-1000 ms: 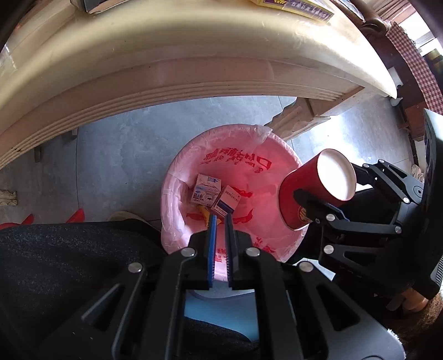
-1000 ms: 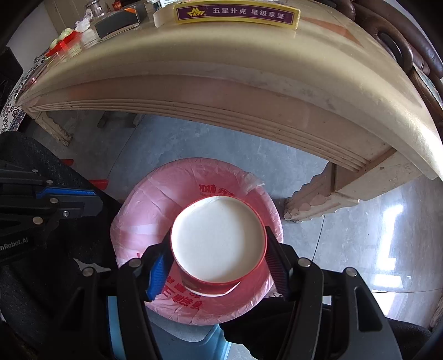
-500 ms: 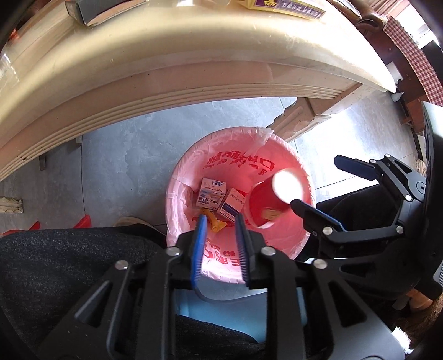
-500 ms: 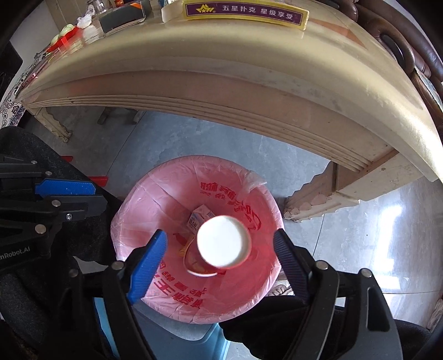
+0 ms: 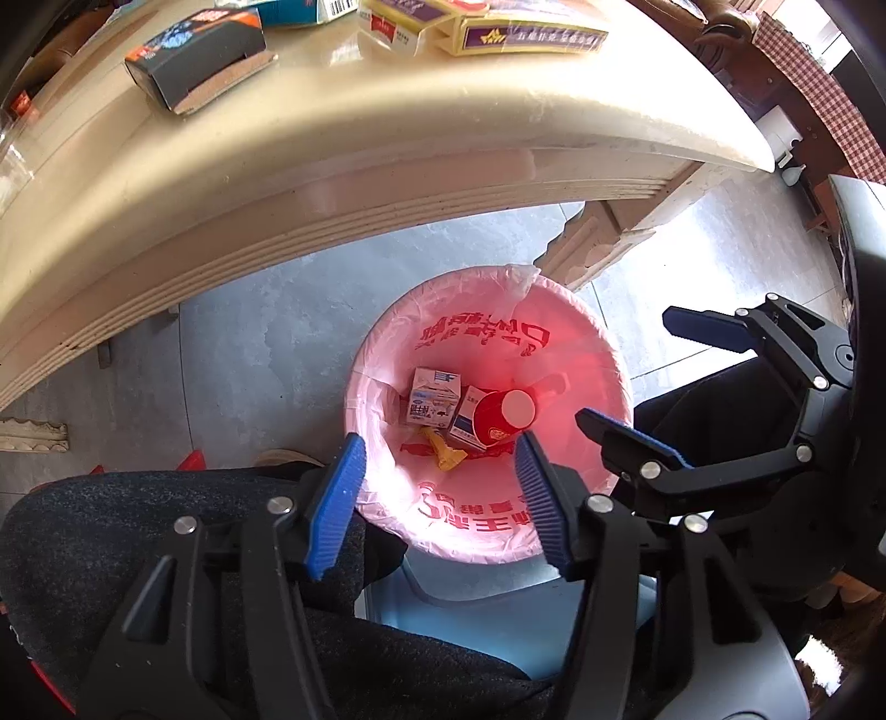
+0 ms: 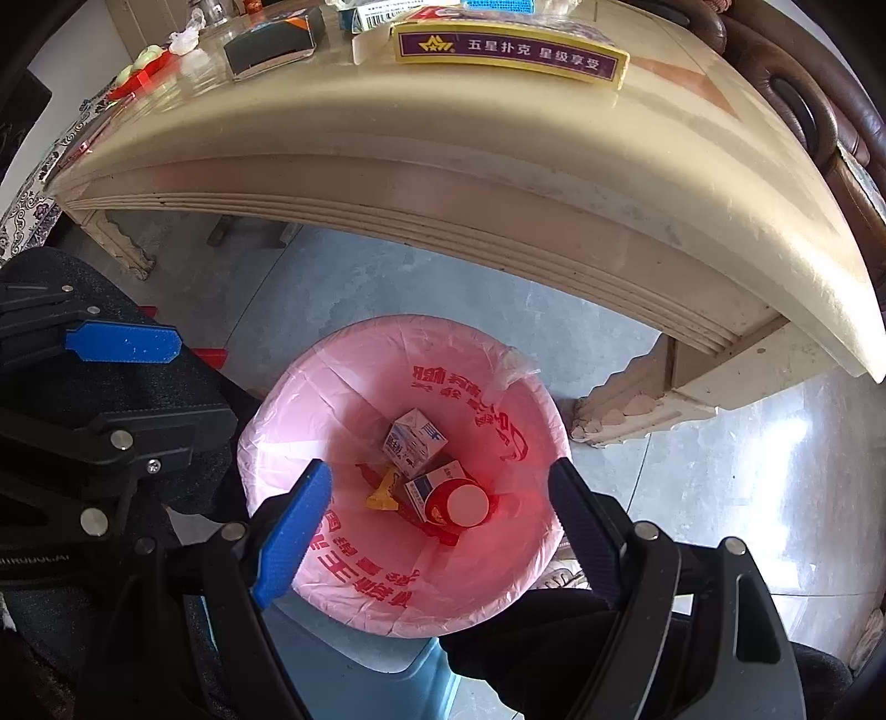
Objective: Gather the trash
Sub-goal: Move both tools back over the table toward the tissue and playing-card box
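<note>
Change: since a second ago the red paper cup (image 6: 462, 504) has left the right gripper (image 6: 443, 498) and dropped to the bottom of the bin; half a second ago it was in mid-fall.
Left gripper: the left gripper (image 5: 440, 493) was pressed nearly shut a second ago; its jaws have just been opening and now stand apart with nothing between them, blue pads at lower centre of its own view.
Right gripper: its jaws were clamped on the cup a second ago and have just been opening; they now stand wide and empty above the bin, low in the right wrist view.
Cup: lies on its side among the other rubbish, white inside facing up, right of centre in the bin in both views.
Bin: pink-lined trash bin (image 6: 288, 410) with red print on the liner, on the grey floor, centre of both frames, just below the table edge.
Other trash: a small white-and-blue milk carton (image 6: 414, 440), a second small blue-and-white box (image 6: 429, 487) touching the cup, and a yellow wrapper (image 6: 383, 493) to their left.
Table: cream table (image 6: 498, 166) arcs across the top of each frame, carrying a purple-and-gold long box (image 6: 509, 52) and a dark box (image 5: 194, 55).
Person: dark trouser legs fill the lower left of the left wrist view.
</note>
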Available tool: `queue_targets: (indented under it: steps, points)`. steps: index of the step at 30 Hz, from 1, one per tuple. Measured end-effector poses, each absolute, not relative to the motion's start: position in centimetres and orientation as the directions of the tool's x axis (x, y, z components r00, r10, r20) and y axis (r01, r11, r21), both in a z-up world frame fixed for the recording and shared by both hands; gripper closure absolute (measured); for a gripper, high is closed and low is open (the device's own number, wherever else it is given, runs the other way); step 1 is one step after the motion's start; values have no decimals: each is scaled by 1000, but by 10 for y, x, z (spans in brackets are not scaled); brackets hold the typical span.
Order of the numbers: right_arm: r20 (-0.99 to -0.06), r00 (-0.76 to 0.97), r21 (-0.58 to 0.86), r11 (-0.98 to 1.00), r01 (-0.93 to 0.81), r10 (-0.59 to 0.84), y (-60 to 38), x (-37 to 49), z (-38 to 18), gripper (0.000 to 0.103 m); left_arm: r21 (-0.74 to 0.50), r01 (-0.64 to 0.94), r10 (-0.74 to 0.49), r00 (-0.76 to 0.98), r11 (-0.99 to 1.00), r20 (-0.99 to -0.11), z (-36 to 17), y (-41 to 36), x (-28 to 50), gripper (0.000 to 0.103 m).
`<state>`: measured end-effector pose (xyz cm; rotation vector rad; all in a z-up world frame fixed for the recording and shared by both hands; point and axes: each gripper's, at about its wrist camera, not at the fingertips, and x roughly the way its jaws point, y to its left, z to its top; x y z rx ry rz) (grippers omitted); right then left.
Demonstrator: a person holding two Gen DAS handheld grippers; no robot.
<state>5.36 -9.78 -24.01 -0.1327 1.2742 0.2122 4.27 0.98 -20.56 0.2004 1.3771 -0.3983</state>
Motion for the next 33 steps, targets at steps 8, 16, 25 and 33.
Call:
queue_targets:
  steps: [8, 16, 25, 33]
  points:
    - [-939, 310, 50, 951, -306, 150, -99, 53, -191, 24, -101, 388, -161, 125, 916, -979, -168, 16, 49, 36]
    - [-879, 434, 10, 917, -400, 199, -102, 68, -82, 11, 27, 422, -73, 218, 906, -973, -76, 29, 78, 28]
    - [-808, 508, -15, 851, -524, 299, -91, 97, 33, 7, 69, 498, -83, 277, 864, -957, 41, 23, 142, 25]
    - [-795, 491, 2, 810, -587, 357, -86, 128, 77, 7, 75, 521, -76, 263, 850, -962, 77, 8, 182, 25]
